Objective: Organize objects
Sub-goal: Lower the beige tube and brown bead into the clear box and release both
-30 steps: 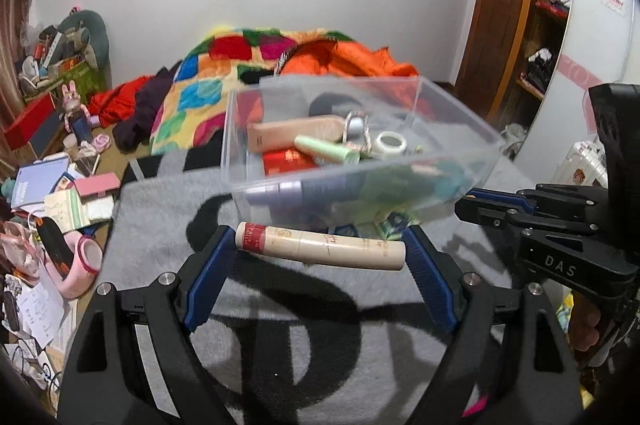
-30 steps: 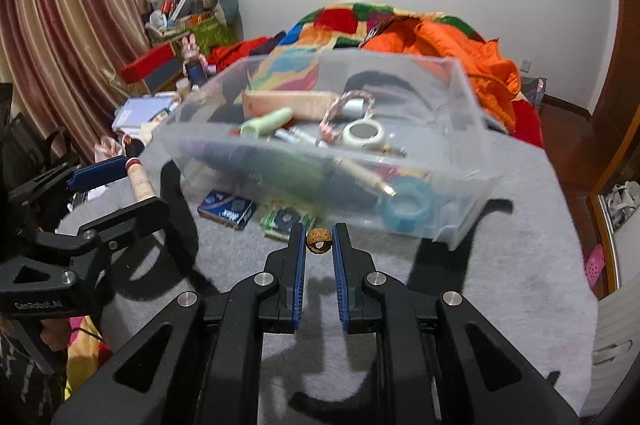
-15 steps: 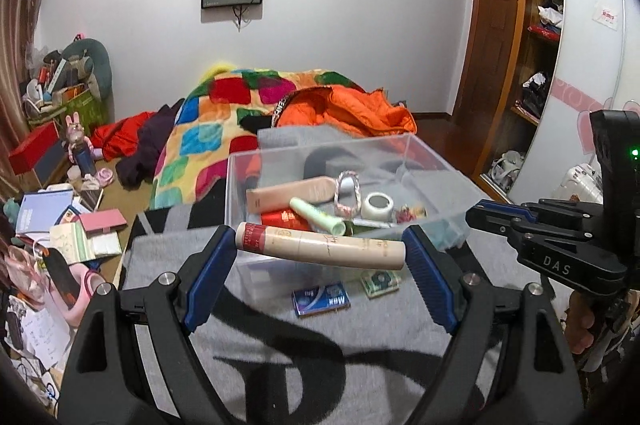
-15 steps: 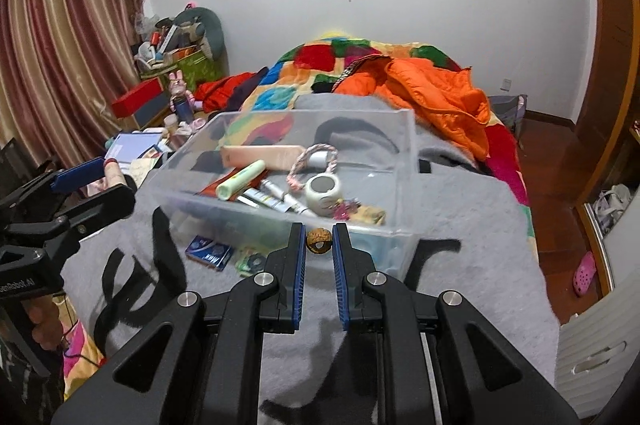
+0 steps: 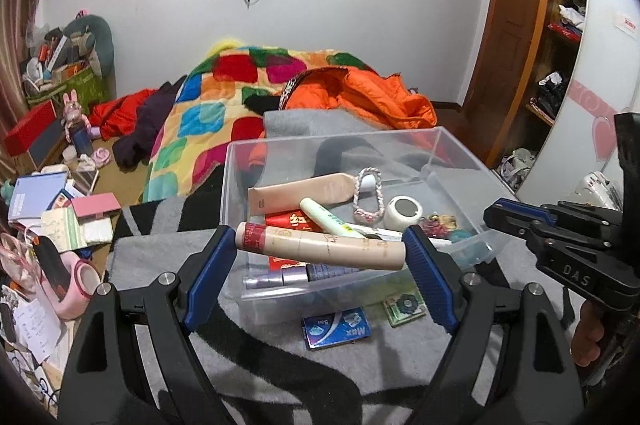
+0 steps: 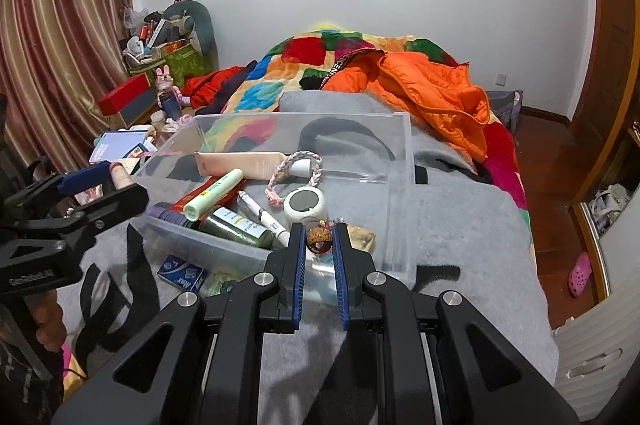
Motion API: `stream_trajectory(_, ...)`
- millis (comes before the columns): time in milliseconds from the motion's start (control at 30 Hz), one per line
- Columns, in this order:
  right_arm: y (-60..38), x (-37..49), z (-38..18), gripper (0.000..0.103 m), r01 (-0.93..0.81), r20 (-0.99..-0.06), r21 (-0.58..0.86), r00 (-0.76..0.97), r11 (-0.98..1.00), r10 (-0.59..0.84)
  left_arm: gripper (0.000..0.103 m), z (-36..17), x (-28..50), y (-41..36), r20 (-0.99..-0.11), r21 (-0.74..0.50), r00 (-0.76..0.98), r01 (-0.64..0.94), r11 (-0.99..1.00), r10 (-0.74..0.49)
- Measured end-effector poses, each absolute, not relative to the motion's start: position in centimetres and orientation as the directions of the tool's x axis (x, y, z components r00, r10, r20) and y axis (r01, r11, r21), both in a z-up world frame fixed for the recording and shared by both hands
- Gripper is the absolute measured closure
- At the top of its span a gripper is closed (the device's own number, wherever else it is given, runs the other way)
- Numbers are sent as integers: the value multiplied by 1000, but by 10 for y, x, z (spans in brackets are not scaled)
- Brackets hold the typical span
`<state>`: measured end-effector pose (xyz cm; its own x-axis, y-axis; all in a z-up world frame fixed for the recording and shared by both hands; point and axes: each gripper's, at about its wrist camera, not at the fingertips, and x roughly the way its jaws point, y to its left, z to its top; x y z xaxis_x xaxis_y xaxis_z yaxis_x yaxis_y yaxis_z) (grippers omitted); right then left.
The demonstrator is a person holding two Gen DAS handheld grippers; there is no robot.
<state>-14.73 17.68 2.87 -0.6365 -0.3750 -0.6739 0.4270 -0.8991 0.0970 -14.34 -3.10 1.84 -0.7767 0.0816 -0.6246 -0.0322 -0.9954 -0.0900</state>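
We look across a cluttered bedroom: a white wall with two dark screens, a striped curtain (image 6: 56,65) on the left, and a bed carrying a patchwork quilt (image 5: 224,97), an orange jacket (image 6: 432,93) and a grey blanket (image 5: 280,349) with black lettering spread over its near end. On that blanket, towards its near edge, sits a clear plastic bin (image 5: 452,153) with its top open. Inside it we see a beige flat tube (image 5: 304,191), a pale green stick (image 5: 326,217), a braided loop (image 5: 366,195), a white tape roll (image 6: 305,205), a white pen (image 6: 262,215) and a dark green bottle (image 6: 236,227). Just in front of the bin's near wall, flat on the blanket, lie a blue Max packet (image 5: 336,327) and a small green packet (image 5: 404,305). Our left gripper (image 5: 320,247) is clenched endwise on a long cream tube with a red band (image 5: 320,245), held crosswise above the bin's near left corner, its jaws standing wide to span the tube's length. Our right gripper (image 6: 319,241) is pinched tight on a small brown bead-like object (image 6: 319,237), held above the bin's near wall towards its right corner. Each gripper shows at the edge of the other's view, with a hand (image 5: 588,329) under the right one.
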Motion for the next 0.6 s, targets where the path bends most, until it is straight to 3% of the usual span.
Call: stream_trajectory(600,154,-174,14,91,440,-715,113,-586,-891,-380,19,0,-168,-32,-675,-144,-726,-46,-989,132)
